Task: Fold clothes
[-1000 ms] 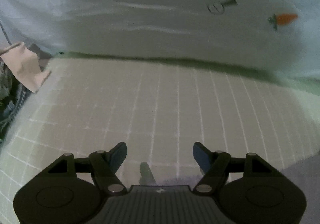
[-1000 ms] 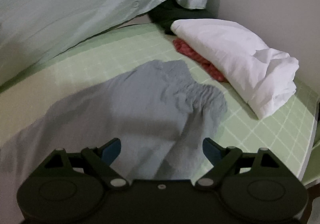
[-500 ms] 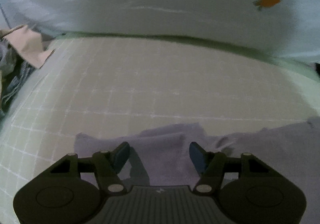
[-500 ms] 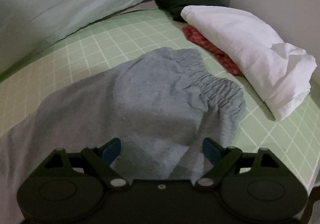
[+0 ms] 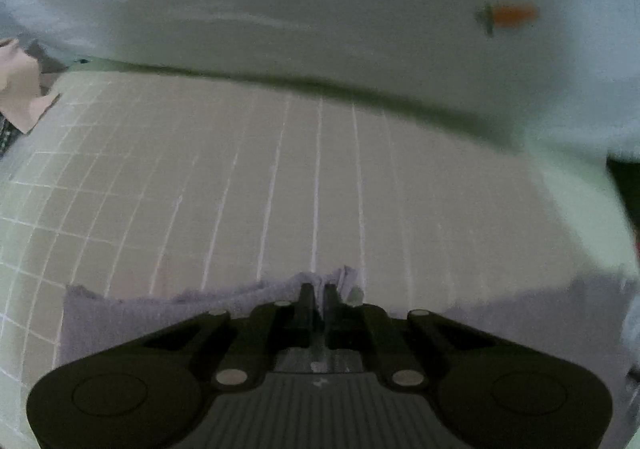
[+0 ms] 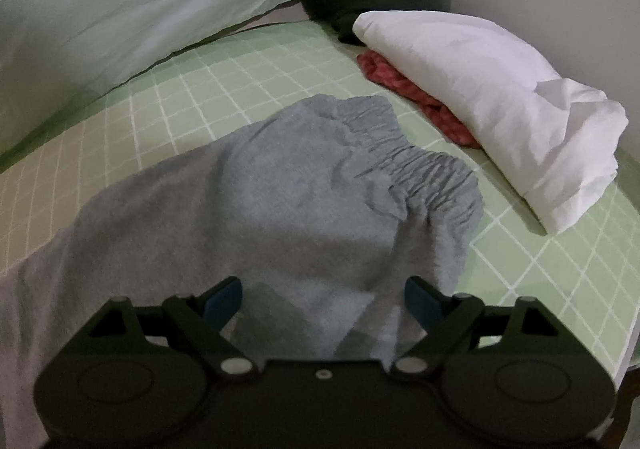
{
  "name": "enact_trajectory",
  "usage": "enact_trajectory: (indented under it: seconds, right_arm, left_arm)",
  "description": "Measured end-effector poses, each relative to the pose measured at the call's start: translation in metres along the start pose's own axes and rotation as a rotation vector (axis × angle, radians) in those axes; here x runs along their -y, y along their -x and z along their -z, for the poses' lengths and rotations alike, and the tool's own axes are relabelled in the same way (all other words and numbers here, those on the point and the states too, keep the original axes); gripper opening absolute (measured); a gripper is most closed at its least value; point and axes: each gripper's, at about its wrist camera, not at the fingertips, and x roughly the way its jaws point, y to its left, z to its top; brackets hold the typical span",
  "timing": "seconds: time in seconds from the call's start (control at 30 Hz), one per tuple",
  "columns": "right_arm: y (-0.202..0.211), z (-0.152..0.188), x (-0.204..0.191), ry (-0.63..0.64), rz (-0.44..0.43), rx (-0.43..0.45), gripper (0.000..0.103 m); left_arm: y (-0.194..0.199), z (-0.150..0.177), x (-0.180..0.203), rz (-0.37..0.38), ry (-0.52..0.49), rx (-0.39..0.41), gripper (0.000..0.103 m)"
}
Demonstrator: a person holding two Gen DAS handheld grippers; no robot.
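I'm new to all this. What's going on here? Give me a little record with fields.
Surface: green mat with a white grid
Garment being handled: grey garment with a gathered elastic band
Left tongs: closing on the grey garment's edge, cloth bunched between the tips
Right tongs: open, above the grey garment, gripping nothing
Stack nearby: white folded cloth lying on a red cloth
Backdrop: pale sheet with a small carrot print
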Motion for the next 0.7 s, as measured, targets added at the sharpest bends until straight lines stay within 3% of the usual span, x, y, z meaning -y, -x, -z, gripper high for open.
enact_trajectory:
  seconds: [0.03,0.1,0.2,0.3,0.43,0.7]
  right_arm:
    - [0.0,0.0,0.002,-0.006,0.003,0.002,0.089]
    - [-0.002,-0.002,0.006,-0.019,0.01,0.005,0.089]
    - [-0.005,-0.009,0.02,-0.065,0.01,0.026,0.089]
    - [-0.006,-0.02,0.038,-0.116,0.017,0.059,0.091]
    - [-0.017,-0.034,0.056,-0.135,0.044,0.082,0.096]
    - [-0.058,-0.048,0.078,-0.201,0.013,0.001,0.098]
  left_arm:
    - [-0.001,-0.001,-0.002,0.0,0.03,-0.006,0.016]
    - [-0.008,-0.001,-0.004,-0.002,0.053,-0.074,0.053]
    - [-0.005,0.004,-0.009,-0.013,0.055,-0.117,0.084]
    - [0.003,0.011,-0.014,-0.016,0.07,-0.138,0.093]
    - [0.012,0.018,-0.022,-0.038,0.1,-0.165,0.096]
    - [0.025,0.023,-0.02,-0.125,0.098,-0.15,0.097]
